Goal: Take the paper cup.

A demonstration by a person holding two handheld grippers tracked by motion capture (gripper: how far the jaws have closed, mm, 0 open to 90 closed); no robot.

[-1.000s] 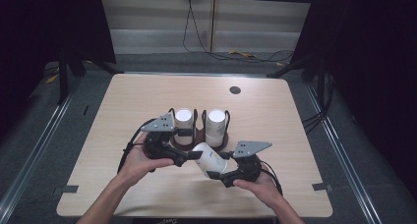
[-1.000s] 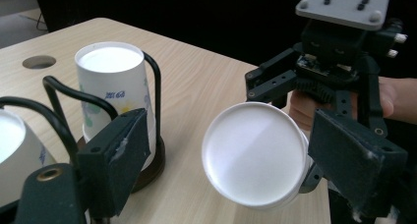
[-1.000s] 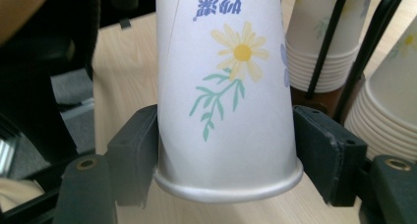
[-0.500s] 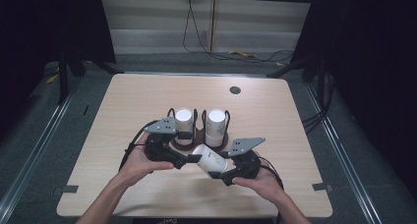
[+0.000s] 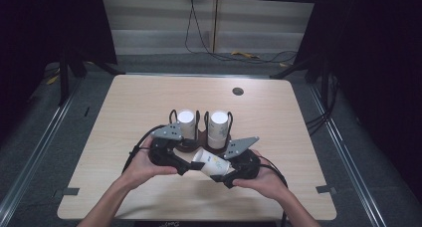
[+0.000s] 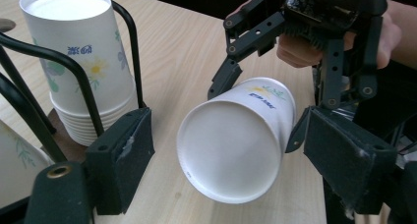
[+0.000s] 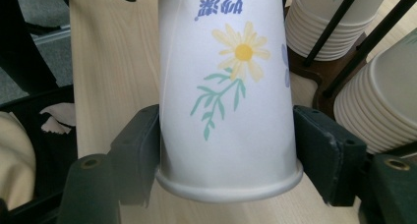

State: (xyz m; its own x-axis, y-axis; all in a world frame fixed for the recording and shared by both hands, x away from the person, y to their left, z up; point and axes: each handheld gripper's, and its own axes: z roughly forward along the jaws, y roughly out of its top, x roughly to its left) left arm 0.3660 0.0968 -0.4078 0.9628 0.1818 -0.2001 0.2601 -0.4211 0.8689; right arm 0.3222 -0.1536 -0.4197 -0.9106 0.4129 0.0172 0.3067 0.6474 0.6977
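The paper cup (image 5: 211,162) lies on its side just in front of the cup rack (image 5: 199,137), between the two grippers and clear of the table (image 5: 298,137). The right gripper (image 7: 226,150) clamps it near the rim: in the right gripper view both pads press against the cup wall just above the rolled lip. The left gripper (image 6: 216,160) faces the cup's closed bottom; its jaws have just been closing, yet in the left gripper view a gap shows between each pad and the cup, so they stand open around the base without contact.

Step in hand, as judged: the base end of the cup is being taken by the left gripper, probably to separate nested cups or to hand the cup over.

Procedure:
1. Hold the right gripper steady; keep its clamp light enough that the rim is not crushed oval.
2. Centre the left jaws on the base, one pad on each side, before closing further. The base ring is the stiffest part of the cup; grip there, not on the thin wall.
3. Close until both pads touch evenly. Uneven contact is likely to twist the cup out of the right clamp.
4. Pull straight along the cup's axis, away from the rack, so neither stack (image 5: 218,130) standing in the rack is struck
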